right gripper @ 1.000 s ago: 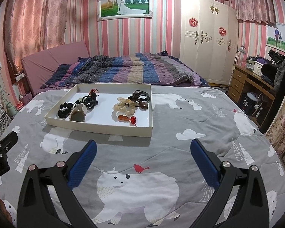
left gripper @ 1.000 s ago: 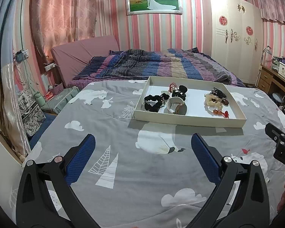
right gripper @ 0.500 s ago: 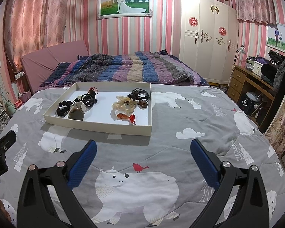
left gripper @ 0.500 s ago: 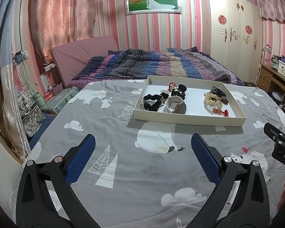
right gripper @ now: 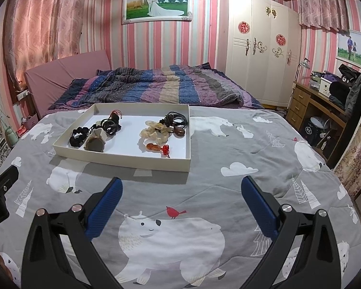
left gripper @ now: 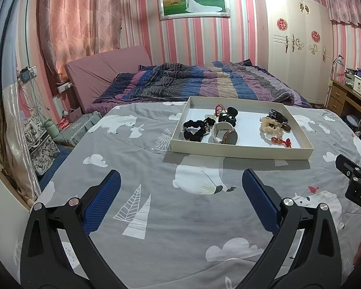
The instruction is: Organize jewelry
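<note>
Both claws, left [left gripper: 180, 192] and right [right gripper: 180, 198], gape empty short of tray [right gripper: 122, 160]; tangled jewelry [right gripper: 173, 120] may lift together.

Right gripper [left gripper: 356, 183] cut off at frame's right edge; tangled pieces at tray [right gripper: 122, 160] far-left corner indistinguishable.
</note>
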Demonstrator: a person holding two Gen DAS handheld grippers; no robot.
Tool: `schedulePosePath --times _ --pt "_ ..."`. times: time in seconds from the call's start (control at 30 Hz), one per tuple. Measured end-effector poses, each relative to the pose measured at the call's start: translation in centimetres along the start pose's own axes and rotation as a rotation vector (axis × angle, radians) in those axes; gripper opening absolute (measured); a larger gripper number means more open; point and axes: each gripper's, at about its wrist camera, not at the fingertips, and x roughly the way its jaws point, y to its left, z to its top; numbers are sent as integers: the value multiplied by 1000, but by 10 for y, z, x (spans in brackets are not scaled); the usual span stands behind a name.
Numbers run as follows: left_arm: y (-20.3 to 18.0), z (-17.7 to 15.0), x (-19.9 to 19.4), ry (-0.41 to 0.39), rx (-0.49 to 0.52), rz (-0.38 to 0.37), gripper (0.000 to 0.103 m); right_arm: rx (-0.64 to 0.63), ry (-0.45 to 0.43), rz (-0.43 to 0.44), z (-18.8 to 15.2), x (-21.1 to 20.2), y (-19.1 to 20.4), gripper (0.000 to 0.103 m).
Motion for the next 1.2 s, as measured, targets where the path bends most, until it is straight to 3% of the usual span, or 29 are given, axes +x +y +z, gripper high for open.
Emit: schedulePosePath --times 1.2 --pt "-1 1 1 -3 4 5 100 -1 2 -2 0 1 -1 99"
